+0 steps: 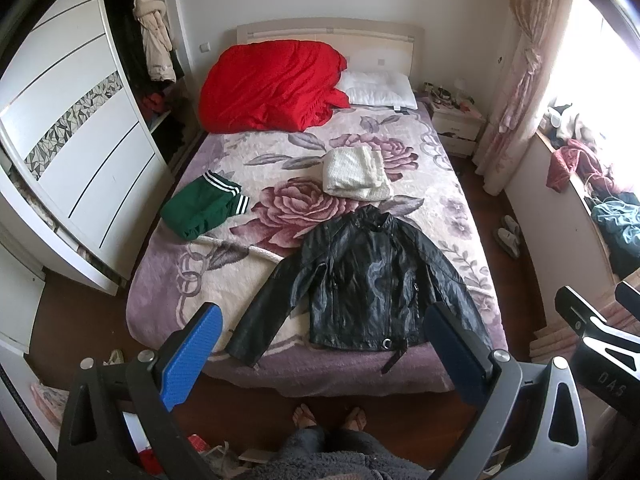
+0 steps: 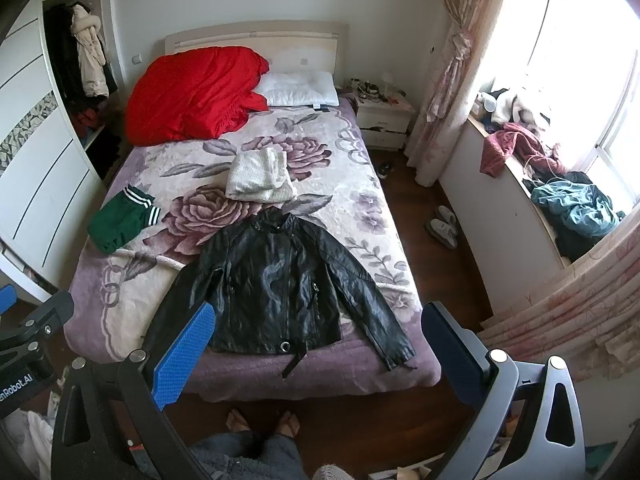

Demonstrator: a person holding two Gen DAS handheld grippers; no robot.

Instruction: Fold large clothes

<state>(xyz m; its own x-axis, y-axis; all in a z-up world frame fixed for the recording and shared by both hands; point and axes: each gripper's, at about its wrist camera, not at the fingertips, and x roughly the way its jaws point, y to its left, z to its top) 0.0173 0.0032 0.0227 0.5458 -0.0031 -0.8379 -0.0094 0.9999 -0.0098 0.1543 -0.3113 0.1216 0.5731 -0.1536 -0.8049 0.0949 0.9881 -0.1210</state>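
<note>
A black leather jacket (image 1: 360, 280) lies flat and face up at the near end of the bed, sleeves spread; it also shows in the right wrist view (image 2: 276, 288). A folded white knit (image 1: 356, 174) (image 2: 260, 176) lies behind it. A folded green garment with white stripes (image 1: 202, 208) (image 2: 120, 222) lies at the left edge. My left gripper (image 1: 324, 352) is open and empty, held above the foot of the bed. My right gripper (image 2: 320, 354) is open and empty, also short of the jacket's hem.
The bed (image 1: 224, 292) has a floral blanket, a red duvet (image 1: 272, 84) and a white pillow (image 1: 380, 88) at the head. A white wardrobe (image 1: 72, 152) stands left. A nightstand (image 2: 384, 120), slippers (image 2: 442, 226) and a cluttered window ledge (image 2: 560, 200) are right.
</note>
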